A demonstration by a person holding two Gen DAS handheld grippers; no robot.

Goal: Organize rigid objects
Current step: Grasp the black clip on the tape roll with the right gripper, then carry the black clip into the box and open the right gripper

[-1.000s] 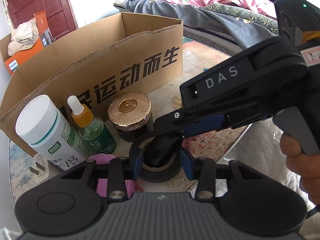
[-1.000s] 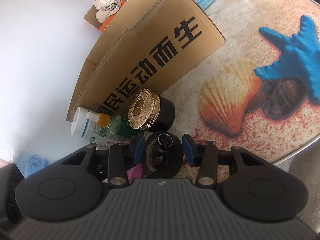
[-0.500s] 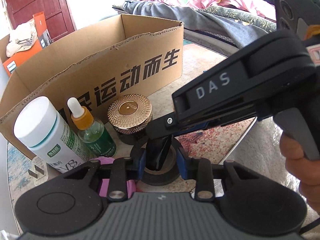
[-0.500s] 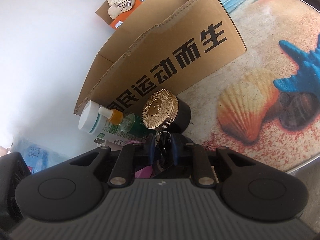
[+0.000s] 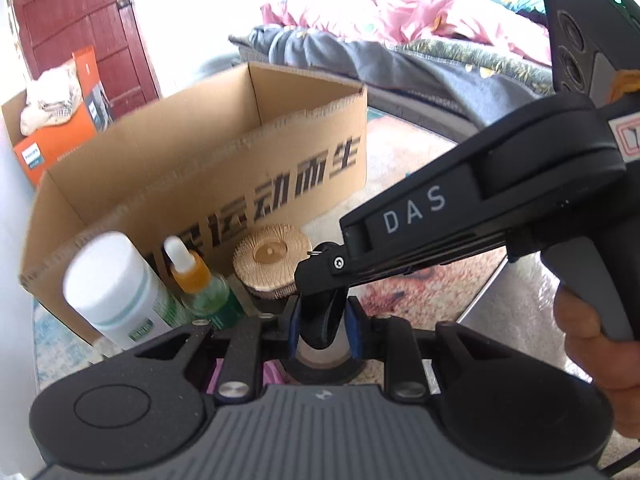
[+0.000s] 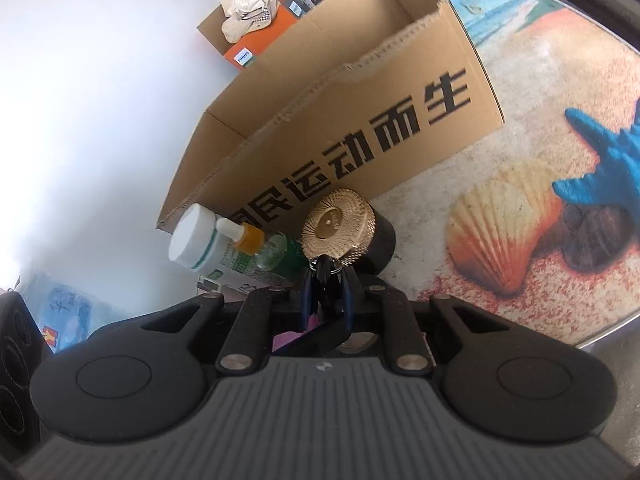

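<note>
The right hand-held gripper (image 6: 326, 298) pinches a black key fob (image 6: 325, 280), long axis upright, its ring end toward the gold-lidded jar (image 6: 338, 226). At lower centre, the left hand-held gripper (image 5: 322, 330) is closed on that fob above the tape roll (image 5: 324, 364).

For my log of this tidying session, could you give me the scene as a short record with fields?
box: cardboard box, open top, behind the items
before the box: white bottle, dropper bottle, gold-lidded jar
right gripper: shut on black object
left gripper: fingers flank that object, above tape roll; grip unclear
surface: seashell-print mat
</note>
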